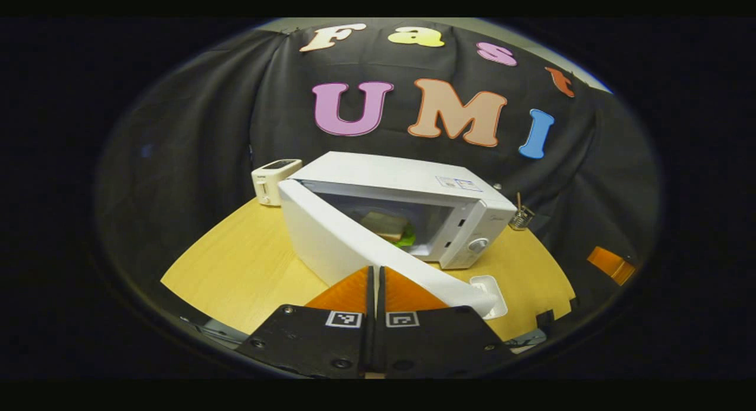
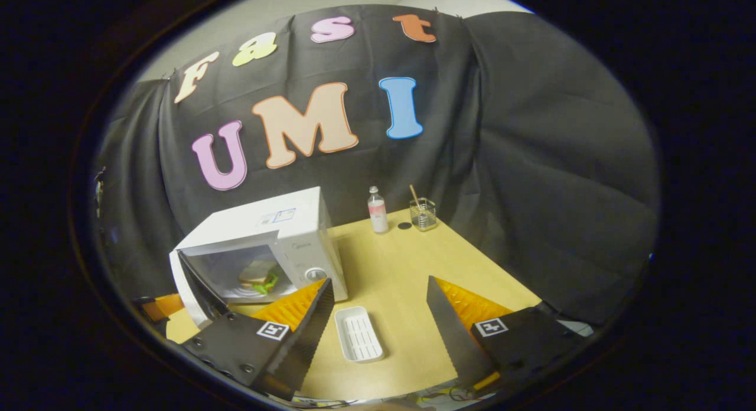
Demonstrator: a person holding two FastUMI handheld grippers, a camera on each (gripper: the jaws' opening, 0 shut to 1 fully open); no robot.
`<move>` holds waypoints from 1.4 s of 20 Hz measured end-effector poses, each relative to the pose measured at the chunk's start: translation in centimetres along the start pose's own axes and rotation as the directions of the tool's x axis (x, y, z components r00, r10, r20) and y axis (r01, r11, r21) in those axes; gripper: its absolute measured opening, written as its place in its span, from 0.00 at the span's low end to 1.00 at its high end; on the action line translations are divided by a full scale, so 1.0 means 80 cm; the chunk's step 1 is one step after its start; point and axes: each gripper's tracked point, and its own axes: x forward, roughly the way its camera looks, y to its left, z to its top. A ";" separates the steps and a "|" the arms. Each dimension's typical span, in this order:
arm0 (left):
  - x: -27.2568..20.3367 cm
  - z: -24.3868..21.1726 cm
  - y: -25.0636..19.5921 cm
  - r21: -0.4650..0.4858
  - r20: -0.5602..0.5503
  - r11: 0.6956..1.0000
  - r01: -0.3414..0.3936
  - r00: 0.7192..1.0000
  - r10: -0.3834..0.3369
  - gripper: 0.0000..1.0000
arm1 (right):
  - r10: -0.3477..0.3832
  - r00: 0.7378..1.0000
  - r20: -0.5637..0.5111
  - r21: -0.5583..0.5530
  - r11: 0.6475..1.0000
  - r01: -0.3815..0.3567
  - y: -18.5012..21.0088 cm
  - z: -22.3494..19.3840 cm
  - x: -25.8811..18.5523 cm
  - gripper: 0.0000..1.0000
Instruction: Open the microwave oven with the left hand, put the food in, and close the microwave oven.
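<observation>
The white microwave (image 1: 407, 180) stands on the wooden table with its door (image 1: 331, 240) swung partly open toward me. Inside lies a sandwich (image 1: 387, 224) with green leaf on a plate. My left gripper (image 1: 376, 270) is shut with nothing between its fingers, its tips right at the door's outer face; I cannot tell whether they touch. In the right gripper view the microwave (image 2: 283, 222) is at the left, with the sandwich (image 2: 258, 275) visible behind the open door (image 2: 188, 287). My right gripper (image 2: 379, 280) stands wide open above the table, holding nothing.
A small white tray (image 2: 358, 334) lies on the table (image 2: 401, 269) in front of the microwave, below my right gripper. A bottle (image 2: 377, 210) and a glass holding a stick (image 2: 423, 215) stand at the back. A white toaster (image 1: 274, 180) sits left of the microwave.
</observation>
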 end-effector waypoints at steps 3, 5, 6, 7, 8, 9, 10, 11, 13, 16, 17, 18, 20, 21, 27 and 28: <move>0.012 -0.002 -0.022 0.025 -0.005 1.000 0.020 1.000 -0.020 0.01 | 0.041 0.999 -0.005 -0.030 0.999 -0.041 0.003 0.000 0.007 0.92; 0.025 -0.002 -0.035 0.047 -0.003 0.998 0.030 1.000 -0.029 0.01 | 0.077 0.997 -0.021 -0.048 0.996 -0.078 0.009 -0.006 0.014 0.92; 0.029 -0.001 -0.041 0.056 -0.001 0.998 0.034 0.999 -0.034 0.01 | 0.095 0.995 -0.031 -0.056 0.994 -0.096 0.013 -0.009 0.016 0.92; 0.035 0.000 -0.049 0.062 -0.002 0.997 0.040 0.999 -0.040 0.01 | 0.110 0.993 -0.038 -0.064 0.992 -0.112 0.015 -0.009 0.018 0.92; 0.040 0.002 -0.056 0.069 0.002 0.996 0.048 0.999 -0.048 0.01 | 0.122 0.992 -0.043 -0.072 0.990 -0.125 0.017 -0.010 0.018 0.97; 0.045 0.004 -0.063 0.073 0.005 0.996 0.055 0.998 -0.055 0.01 | 0.134 0.990 -0.047 -0.079 0.987 -0.137 0.017 -0.011 0.018 0.97; 0.050 0.006 -0.068 0.078 0.012 0.995 0.061 0.998 -0.062 0.01 | 0.140 0.989 -0.051 -0.087 0.986 -0.144 0.018 -0.011 0.018 0.92; 0.055 0.010 -0.074 0.084 0.015 0.994 0.069 0.997 -0.071 0.01 | 0.141 0.989 -0.051 -0.090 0.985 -0.145 0.015 -0.010 0.019 0.92; 0.067 0.012 -0.084 0.096 0.018 0.992 0.081 0.996 -0.084 0.01 | 0.144 0.989 -0.035 -0.082 0.986 -0.147 0.010 -0.004 0.018 0.93; 0.084 0.018 -0.092 0.104 0.028 0.991 0.088 0.995 -0.091 0.00 | 0.134 0.991 -0.022 -0.071 0.988 -0.136 -0.003 0.001 0.021 0.92; 0.090 0.020 -0.094 0.105 0.030 0.991 0.088 0.995 -0.092 0.00 | 0.129 0.991 -0.019 -0.068 0.989 -0.130 -0.007 0.003 0.023 0.92; 0.095 0.022 -0.097 0.108 0.033 0.990 0.087 0.995 -0.091 0.00 | 0.128 0.992 -0.015 -0.063 0.990 -0.128 -0.012 0.005 0.023 0.92; 0.106 0.028 -0.099 0.115 0.048 0.990 0.082 0.995 -0.088 0.00 | 0.122 0.992 -0.005 -0.053 0.991 -0.122 -0.018 0.010 0.025 0.92; 0.111 0.032 -0.101 0.119 0.053 0.990 0.080 0.995 -0.087 0.00 | 0.118 0.993 -0.005 -0.052 0.992 -0.118 -0.022 0.009 0.027 0.92; 0.145 0.043 -0.103 0.114 0.067 0.991 0.062 0.995 -0.070 0.01 | 0.088 0.996 0.011 -0.013 0.996 -0.088 -0.039 0.017 0.030 0.92; 0.148 0.042 -0.104 0.113 0.060 0.992 0.061 0.996 -0.068 0.01 | 0.081 0.997 0.017 -0.004 0.997 -0.081 -0.041 0.020 0.031 0.92</move>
